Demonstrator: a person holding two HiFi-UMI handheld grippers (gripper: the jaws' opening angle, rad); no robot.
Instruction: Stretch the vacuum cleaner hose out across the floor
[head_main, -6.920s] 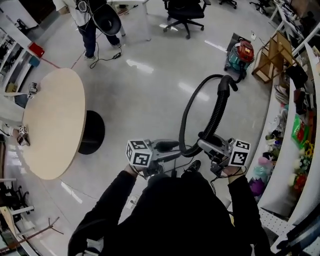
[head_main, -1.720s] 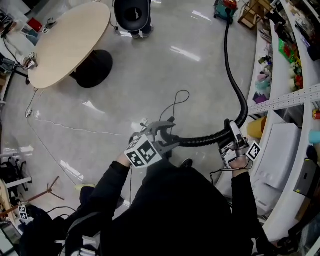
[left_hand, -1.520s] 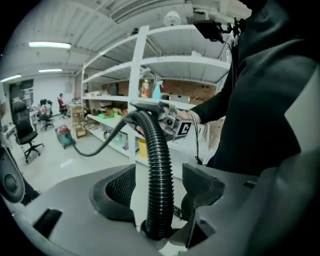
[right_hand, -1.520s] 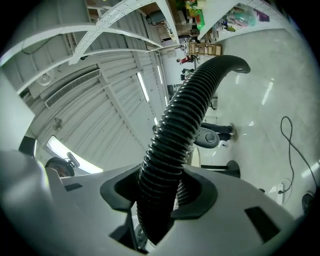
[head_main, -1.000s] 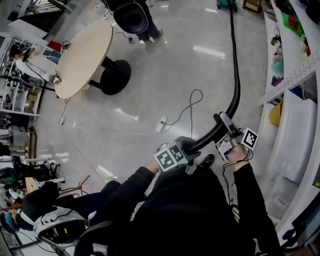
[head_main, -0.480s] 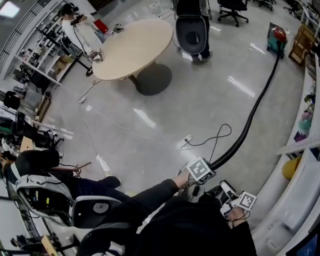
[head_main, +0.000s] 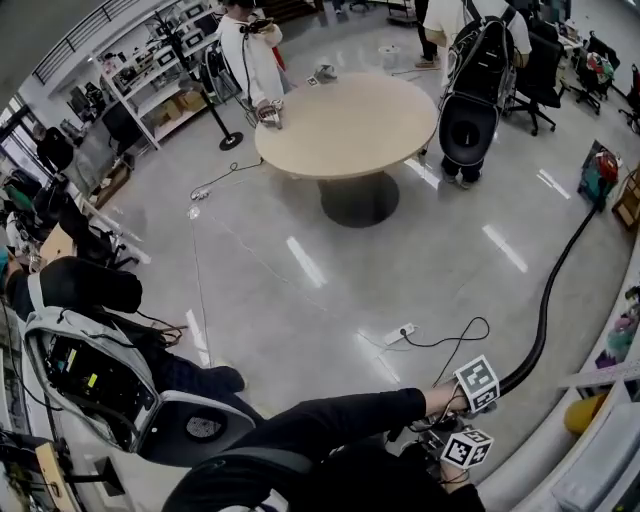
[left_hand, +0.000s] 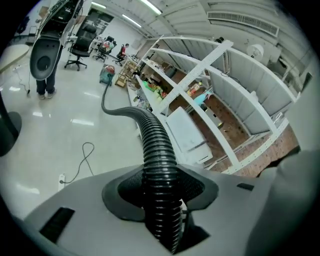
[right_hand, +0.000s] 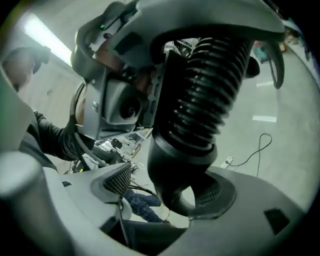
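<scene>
Nearby, the left tongs (left_hand: 161, 195) clamp the ribbed black hose (head_main: 545, 300), and the right tongs (right_hand: 172, 192) hold its smooth end cuff (right_hand: 175, 165). The hose runs along the floor (head_main: 330, 300) on the right to the far vacuum cleaner (head_main: 600, 175).

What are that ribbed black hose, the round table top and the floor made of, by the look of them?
The hose: probably flexible plastic; close ribs, a dull sheen, and it bends in a curve. The table top: pale wood or a wood-look laminate, matt and even. The floor: hard, polished, light grey, perhaps coated concrete or vinyl; bright streaks of light reflect in it.
</scene>
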